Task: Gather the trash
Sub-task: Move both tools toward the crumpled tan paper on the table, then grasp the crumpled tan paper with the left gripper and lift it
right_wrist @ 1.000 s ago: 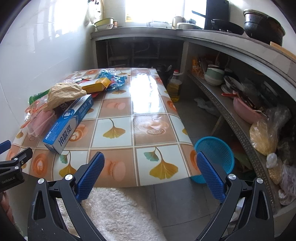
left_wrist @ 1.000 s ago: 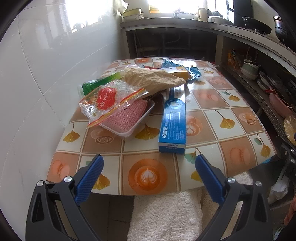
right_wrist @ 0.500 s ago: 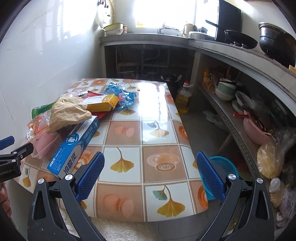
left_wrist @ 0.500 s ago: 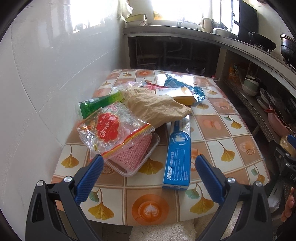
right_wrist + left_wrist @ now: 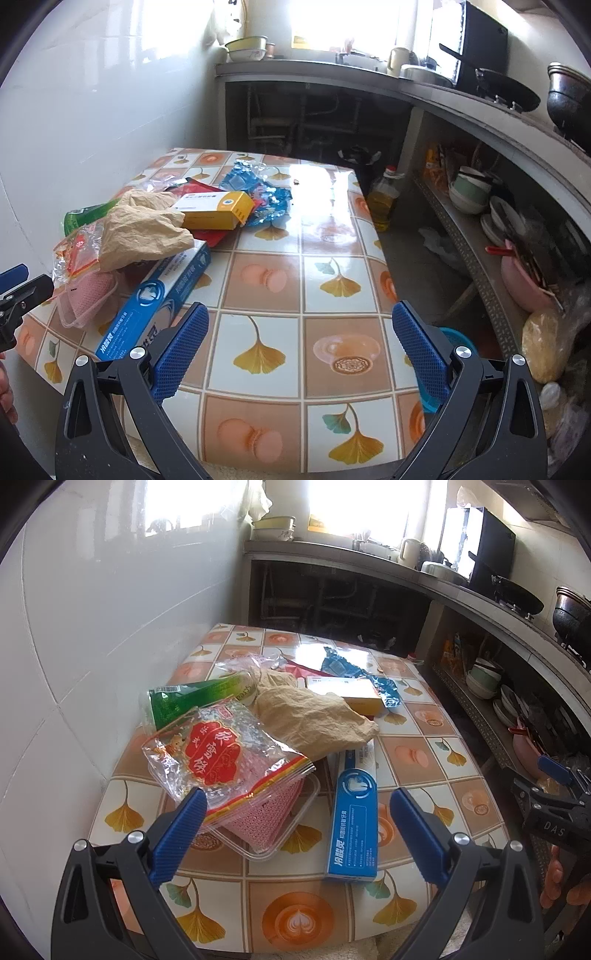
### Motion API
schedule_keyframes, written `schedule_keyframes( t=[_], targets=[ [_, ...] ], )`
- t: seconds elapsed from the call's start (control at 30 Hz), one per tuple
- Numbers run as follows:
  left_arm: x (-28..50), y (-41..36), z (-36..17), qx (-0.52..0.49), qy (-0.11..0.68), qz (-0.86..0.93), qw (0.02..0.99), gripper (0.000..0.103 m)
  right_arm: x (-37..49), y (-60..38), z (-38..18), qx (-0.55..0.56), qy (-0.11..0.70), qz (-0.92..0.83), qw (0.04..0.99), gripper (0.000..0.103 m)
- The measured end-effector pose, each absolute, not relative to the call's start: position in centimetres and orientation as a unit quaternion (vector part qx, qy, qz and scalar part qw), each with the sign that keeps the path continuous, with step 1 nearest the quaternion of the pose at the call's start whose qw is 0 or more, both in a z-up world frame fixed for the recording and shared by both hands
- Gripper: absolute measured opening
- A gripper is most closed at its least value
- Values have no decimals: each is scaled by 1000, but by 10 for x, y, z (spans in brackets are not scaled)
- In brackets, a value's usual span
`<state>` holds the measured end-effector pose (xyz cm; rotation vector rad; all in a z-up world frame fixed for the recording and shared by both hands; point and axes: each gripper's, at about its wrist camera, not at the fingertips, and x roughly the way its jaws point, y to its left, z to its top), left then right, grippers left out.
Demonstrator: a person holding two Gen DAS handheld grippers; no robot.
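Both the left hand-held gripper (image 5: pixel 293 810) and the right hand-held gripper (image 5: pixel 299 326) hang wide apart, gripping nothing. The trash lies around the blue box (image 5: pixel 354 821) on the counter (image 5: pixel 332 280): a clear tray (image 5: pixel 273 812) beside it, crumpled paper (image 5: pixel 314 716) over its far end.

Tablecloth (image 5: pixel 332 258) orange-white checks (yellow ginkgo leaves); toothpaste box (image 5: pixel 354 827) blue; crumpled bag (image 5: pixel 314 716) tan; small box (image 5: pixel 218 208) yellow-white.

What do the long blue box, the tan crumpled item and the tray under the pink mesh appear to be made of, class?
Long blue box: printed card, slightly glossy, with crisp folded edges.
Tan crumpled item: probably matte paper, creased and wrinkled; thin film is possible.
Tray: clear rigid plastic; the tablecloth pattern shows through its rim.
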<state>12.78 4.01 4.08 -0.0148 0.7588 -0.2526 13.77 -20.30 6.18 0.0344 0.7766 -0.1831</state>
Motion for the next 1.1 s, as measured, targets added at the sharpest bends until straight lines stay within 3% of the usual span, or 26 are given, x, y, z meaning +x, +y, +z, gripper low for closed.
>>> schedule_keyframes(
  t=[0.3, 0.5, 0.87, 1.1],
  targets=[
    [144, 48, 50, -40, 355, -194, 914, 97, 156, -200, 56, 58, 384, -34, 921, 95],
    [183, 27, 60, 4, 356, -240, 903, 97, 166, -204, 51, 71, 390, -27, 918, 95],
    [303, -17, 25, 128, 480, -286, 819, 97, 179, -219, 32, 99, 413, -15, 905, 95],
    [331, -24, -10, 196, 529, -269, 781, 97, 185, -231, 21, 115, 424, -16, 898, 95]
  ],
)
